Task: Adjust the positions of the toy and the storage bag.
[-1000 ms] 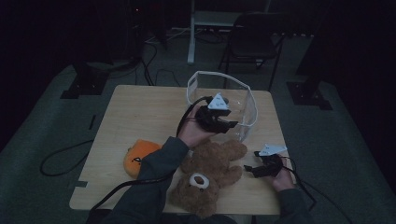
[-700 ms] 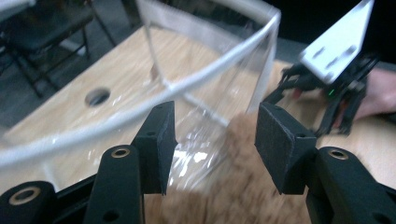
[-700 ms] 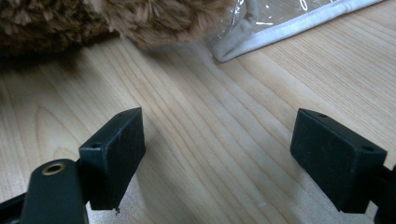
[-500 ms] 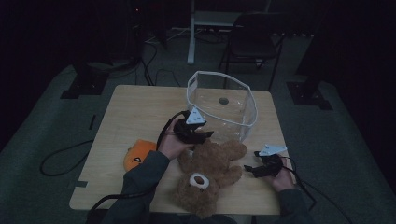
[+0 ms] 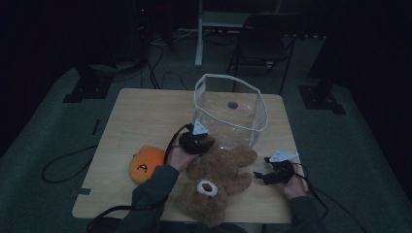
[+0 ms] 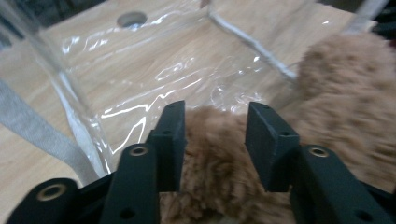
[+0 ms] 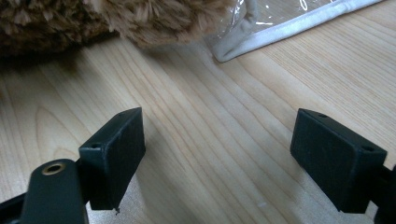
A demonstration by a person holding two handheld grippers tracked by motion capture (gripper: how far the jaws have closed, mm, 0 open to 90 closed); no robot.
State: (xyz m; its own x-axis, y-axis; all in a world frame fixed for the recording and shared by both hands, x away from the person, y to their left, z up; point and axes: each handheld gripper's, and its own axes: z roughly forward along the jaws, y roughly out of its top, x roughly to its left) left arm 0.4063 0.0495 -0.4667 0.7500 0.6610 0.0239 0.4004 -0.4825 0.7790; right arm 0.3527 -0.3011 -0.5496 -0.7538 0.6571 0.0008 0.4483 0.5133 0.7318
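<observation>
left gripper [image 6: 214, 135] has a limb of the brown teddy bear [image 5: 218, 177] between its jaws, which have just been closing; can't tell if pads press yet. bear lies near-centre on the table [image 5: 145, 111], touching the clear bin [image 5: 231, 109] beyond. right gripper [image 7: 219, 154] jaws wide apart, empty, just right of the bear.
</observation>
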